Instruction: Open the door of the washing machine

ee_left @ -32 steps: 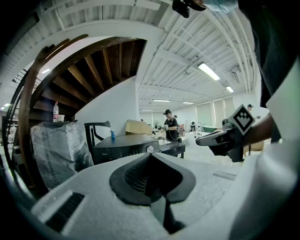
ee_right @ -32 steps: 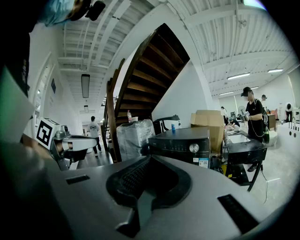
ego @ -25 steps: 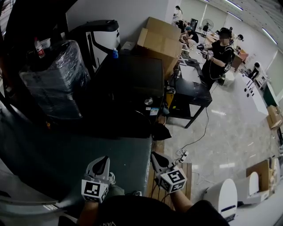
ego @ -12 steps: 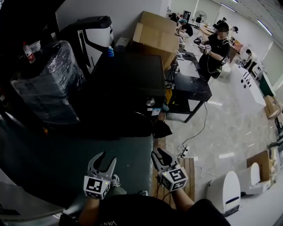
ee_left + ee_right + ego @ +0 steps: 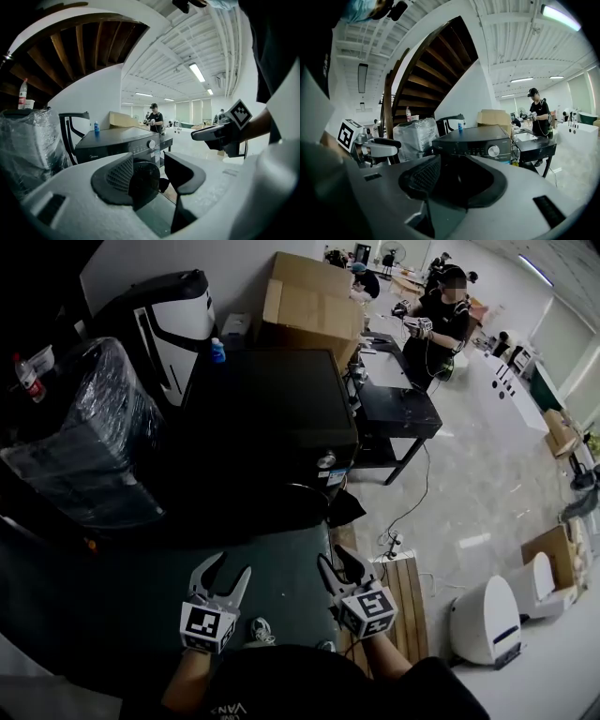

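Washing machine sits well beyond left gripper and right gripper, whose empty jaws have just been opening wide; its dark door invites a mis-aimed grab.

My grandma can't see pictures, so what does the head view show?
The left gripper and right gripper point toward a black washing machine without touching it; both grippers' fingers have just been opening, with nothing between them. A plastic-wrapped bundle stands to the left, cardboard boxes sit behind the machine, and a person stands farther back.
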A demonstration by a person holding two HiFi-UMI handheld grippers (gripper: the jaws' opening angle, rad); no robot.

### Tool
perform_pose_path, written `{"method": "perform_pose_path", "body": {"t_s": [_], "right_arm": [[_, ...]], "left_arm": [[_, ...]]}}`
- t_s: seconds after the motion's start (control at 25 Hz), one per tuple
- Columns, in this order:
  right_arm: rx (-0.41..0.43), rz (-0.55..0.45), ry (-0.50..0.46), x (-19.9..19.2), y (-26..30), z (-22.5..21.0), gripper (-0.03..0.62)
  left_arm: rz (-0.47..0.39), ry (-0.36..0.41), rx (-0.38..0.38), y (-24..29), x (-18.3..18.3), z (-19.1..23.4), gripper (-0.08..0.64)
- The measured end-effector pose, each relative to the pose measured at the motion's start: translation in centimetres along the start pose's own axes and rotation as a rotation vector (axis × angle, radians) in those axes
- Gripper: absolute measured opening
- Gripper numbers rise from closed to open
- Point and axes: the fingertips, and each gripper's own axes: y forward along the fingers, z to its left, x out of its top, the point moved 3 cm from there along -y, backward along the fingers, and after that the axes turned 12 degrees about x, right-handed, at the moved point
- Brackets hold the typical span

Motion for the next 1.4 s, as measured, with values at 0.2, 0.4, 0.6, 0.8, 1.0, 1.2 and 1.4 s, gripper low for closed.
{"method": "perform_pose_path", "body": {"t_s": [0.2, 0.4, 0.6, 0.8, 1.0, 1.2, 1.4], "right_arm": [[-0.074, -0.015, 0.007, 0.1, 2.5, 0.3, 0.16], [-0.136, 0.014, 0.008, -0.8, 3.8, -0.4, 0.163], [-0.166, 0.079, 0.01, -2.0, 4.9, -3.3, 0.172], [-0.148, 0.157, -0.006, -3.8, 7.4, -7.8, 0.178], [-0.101, 0.269, -0.036, -6.4, 10.0, -13.4, 0.187], [-0.039, 0.346, -0.05, -8.7, 13.0, -19.1, 0.193], [0.03, 0.412, -0.073, -11.1, 16.3, -24.8, 0.198]], "left_arm": [[0.008, 0.04, -0.095, 2.2, -0.2, 2.6, 0.203], [0.021, 0.086, -0.173, 4.5, -0.7, 3.7, 0.204], [0.025, 0.14, -0.201, 8.2, -0.7, 4.0, 0.207], [0.112, 0.194, -0.203, 12.6, -2.9, 4.0, 0.213], [0.166, 0.233, -0.188, 17.7, -5.0, 3.2, 0.213], [0.24, 0.306, -0.178, 23.3, -6.6, 2.1, 0.223], [0.304, 0.362, -0.149, 28.9, -7.7, 0.7, 0.25]]}}
